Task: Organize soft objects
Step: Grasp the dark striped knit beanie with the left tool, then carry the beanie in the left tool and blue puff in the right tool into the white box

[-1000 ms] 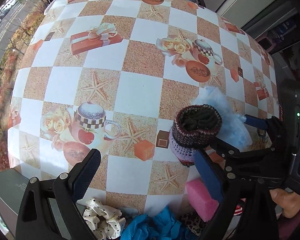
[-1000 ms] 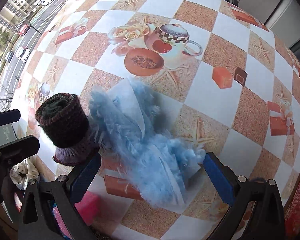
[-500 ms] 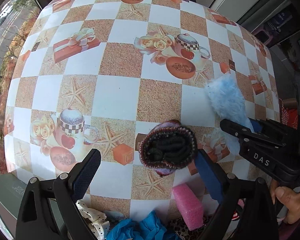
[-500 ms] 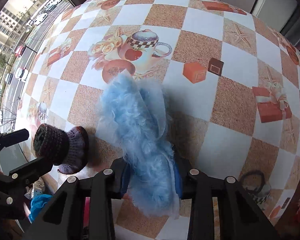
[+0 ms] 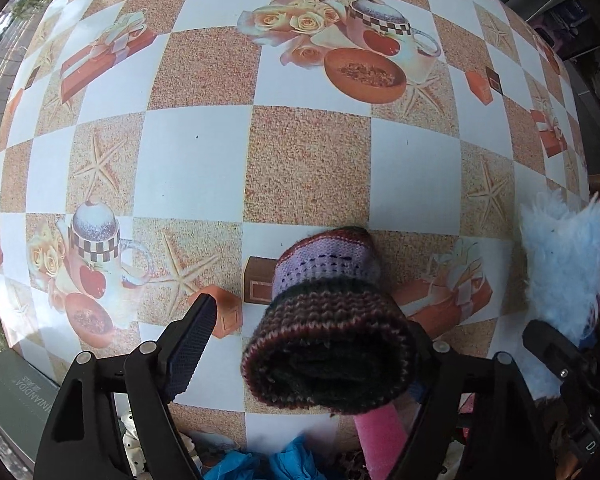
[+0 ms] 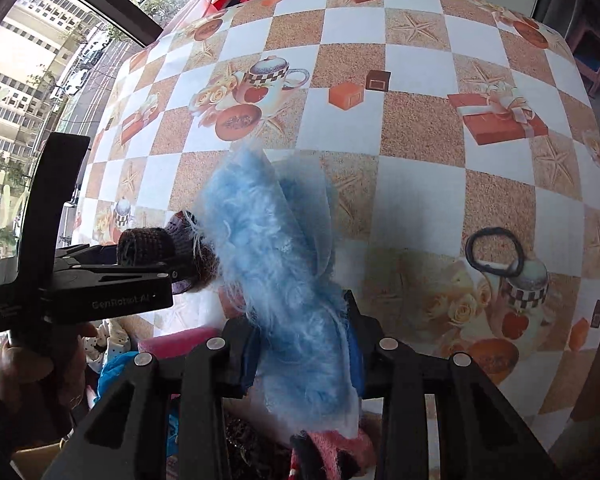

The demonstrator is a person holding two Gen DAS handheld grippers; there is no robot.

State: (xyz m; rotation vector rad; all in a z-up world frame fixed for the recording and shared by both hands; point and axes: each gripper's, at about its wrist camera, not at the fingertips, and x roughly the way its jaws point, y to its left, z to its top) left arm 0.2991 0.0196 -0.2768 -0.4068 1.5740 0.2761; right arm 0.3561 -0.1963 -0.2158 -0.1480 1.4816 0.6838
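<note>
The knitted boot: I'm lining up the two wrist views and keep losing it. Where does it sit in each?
Left wrist: the knitted boot fills the lower centre, cuff toward the camera, between the closing left gripper jaws.
Right wrist: it lies at mid-left, partly hidden behind the left gripper's body and the fluffy blue piece.
Shared landmark: the fluffy blue piece, at the far right in the left view.

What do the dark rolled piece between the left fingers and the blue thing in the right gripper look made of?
Rolled piece: knitted yarn, probably wool or acrylic; matte, with visible stitch rows in maroon, dark and lilac bands. Blue thing: long-pile synthetic fluff, likely faux fur; wispy loose fibres on a paler backing, squashed narrow where the right gripper pinches it.
</note>
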